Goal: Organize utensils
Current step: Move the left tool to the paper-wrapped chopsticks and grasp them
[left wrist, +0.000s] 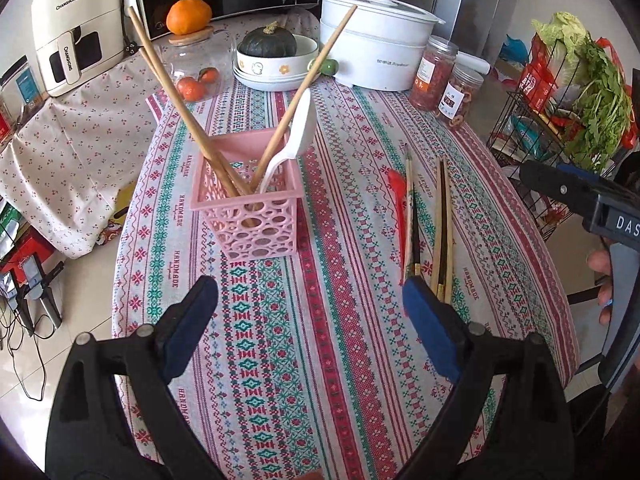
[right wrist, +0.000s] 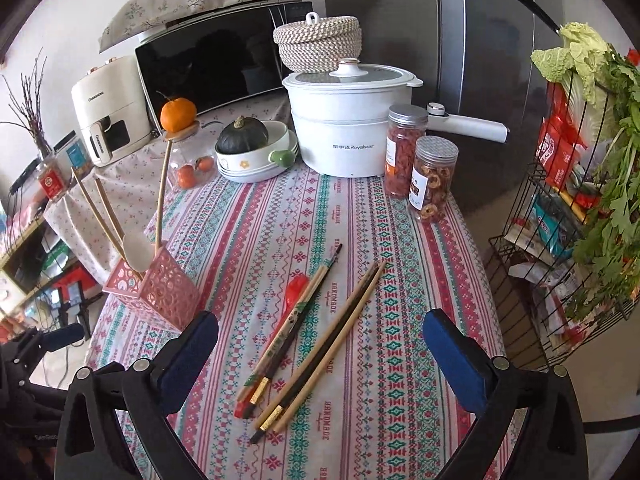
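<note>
Here, the left gripper hovers with jaws spread wide and empty; the pink utensil basket, holding wooden chopsticks and a white spoon, stands ahead on the desk. The right gripper, jaws likewise apart, frames loose chopsticks and a red spoon.

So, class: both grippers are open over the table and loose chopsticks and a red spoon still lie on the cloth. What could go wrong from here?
1. The chopsticks lie bunched and overlapping, with the red spoon partly under them, so a pinch may catch several or scatter them.
2. The pink basket looks light, and its tall chopsticks lean outward; a bump while inserting more could tip it.
</note>
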A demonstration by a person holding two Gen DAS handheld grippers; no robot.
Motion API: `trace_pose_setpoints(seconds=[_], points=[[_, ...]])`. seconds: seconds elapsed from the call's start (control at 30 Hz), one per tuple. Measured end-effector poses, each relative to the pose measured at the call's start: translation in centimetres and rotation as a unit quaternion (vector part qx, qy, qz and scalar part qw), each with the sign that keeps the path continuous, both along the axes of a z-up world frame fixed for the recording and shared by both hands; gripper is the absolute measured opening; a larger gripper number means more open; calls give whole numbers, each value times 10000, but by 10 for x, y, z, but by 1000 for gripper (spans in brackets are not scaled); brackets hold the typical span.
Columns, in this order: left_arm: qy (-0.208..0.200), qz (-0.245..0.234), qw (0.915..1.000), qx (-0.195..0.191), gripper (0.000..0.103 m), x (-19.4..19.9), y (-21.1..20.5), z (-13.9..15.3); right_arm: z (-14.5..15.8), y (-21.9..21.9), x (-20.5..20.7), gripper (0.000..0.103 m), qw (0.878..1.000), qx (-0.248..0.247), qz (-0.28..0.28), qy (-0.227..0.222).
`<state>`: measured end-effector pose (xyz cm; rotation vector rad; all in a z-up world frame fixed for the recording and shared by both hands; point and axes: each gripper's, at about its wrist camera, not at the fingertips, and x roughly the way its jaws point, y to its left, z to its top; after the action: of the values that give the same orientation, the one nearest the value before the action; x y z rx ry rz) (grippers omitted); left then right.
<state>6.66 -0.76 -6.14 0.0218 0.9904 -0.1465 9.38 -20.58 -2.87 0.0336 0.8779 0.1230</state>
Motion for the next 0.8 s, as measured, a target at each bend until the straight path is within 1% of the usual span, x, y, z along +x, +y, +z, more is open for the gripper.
trace_pose_setpoints(seconds=[0.03, 0.1, 0.2, 0.27, 0.37, 0.47, 0.6, 0.63, 0.67, 0.7, 0.73, 0.77, 0.8], points=[[16, -17, 10000, 72, 94, 0, -5, -3, -4, -4, 2, 103, 9998, 46, 82, 158], [82, -70, 9997, 199, 94, 2, -12, -8, -14, -15, 5, 103, 9985, 291, 186, 432], [173, -139, 9992, 318, 94, 6, -27, -14, -27, -32, 9, 103, 9957, 504, 106, 773], [239, -197, 9989, 362, 94, 12, -38, -17, -35, -45, 14, 103, 9936, 595, -63, 958], [306, -336, 9984, 329, 94, 22, -55, -21, -48, -64, 22, 103, 9891, 764, -298, 1226], [423, -370, 9980, 280, 94, 36, -71, -28, -59, -77, 29, 103, 9859, 765, -481, 1410], [467, -322, 9984, 20, 93, 60, -86, -33, -72, -92, 36, 103, 9829, 720, -605, 1582], [458, -322, 9984, 0, 91, 66, -90, -34, -76, -94, 38, 103, 9816, 718, -608, 1661], [475, -339, 9983, 11, 82, 73, -95, -36, -80, -96, 39, 103, 9801, 721, -597, 1749], [526, -381, 9979, 27, 76, 80, -101, -39, -84, -98, 40, 103, 9786, 724, -589, 1833], [588, -422, 9974, 36, 61, 88, -106, -42, -87, -99, 42, 103, 9775, 728, -590, 1889], [648, -443, 9969, 32, 50, 95, -109, -45, -89, -101, 43, 103, 9769, 731, -584, 1920], [691, -449, 9966, 6, 46, 101, -113, -48, -90, -101, 44, 103, 9766, 727, -574, 1940]])
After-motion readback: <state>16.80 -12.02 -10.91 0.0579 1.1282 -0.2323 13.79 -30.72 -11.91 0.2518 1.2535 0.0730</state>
